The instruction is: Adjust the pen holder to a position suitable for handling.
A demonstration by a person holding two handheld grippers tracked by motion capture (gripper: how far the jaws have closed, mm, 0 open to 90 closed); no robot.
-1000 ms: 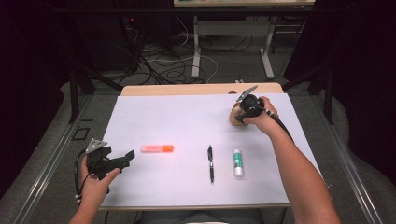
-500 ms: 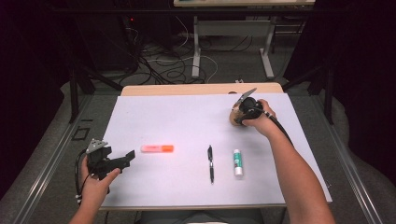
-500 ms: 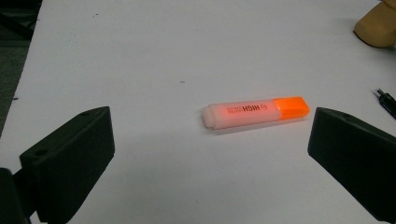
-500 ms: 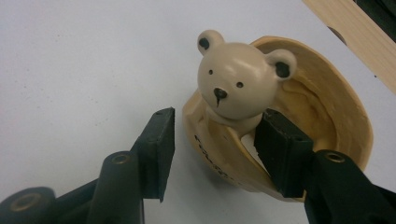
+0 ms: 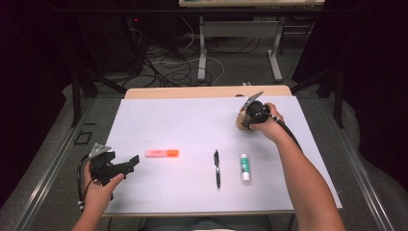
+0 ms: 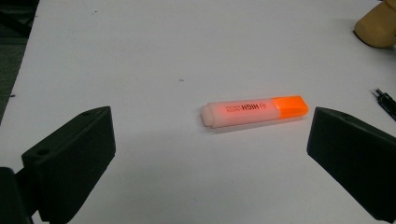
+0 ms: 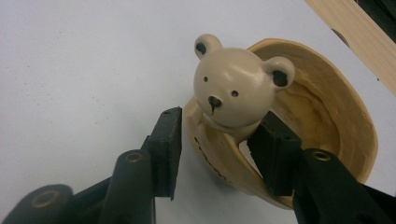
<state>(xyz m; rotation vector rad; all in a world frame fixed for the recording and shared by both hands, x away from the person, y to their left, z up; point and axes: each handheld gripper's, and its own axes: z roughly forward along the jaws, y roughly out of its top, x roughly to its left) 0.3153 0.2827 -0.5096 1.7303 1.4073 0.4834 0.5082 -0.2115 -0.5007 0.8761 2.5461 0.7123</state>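
A tan bear-headed wooden cup (image 7: 327, 116) stands at the far right of the white table (image 5: 183, 125). My right gripper (image 7: 219, 135) straddles its front wall below the bear's head. One pad is outside and one inside, and both meet the wall; the jaws have just been closing on it. In the high view the right gripper (image 5: 246, 118) covers most of the cup (image 5: 239, 123). My left gripper (image 5: 131, 164) rests at the near left, open, with nothing between its jaws. An orange highlighter (image 6: 254, 111) lies a little beyond the left gripper (image 6: 212, 123).
The highlighter (image 5: 162, 153), a black pen (image 5: 217, 168) and a white glue stick (image 5: 245, 167) lie in a row across the near half of the table. A wooden edge (image 5: 202, 91) runs along the far side, with cables and desk legs on the floor behind.
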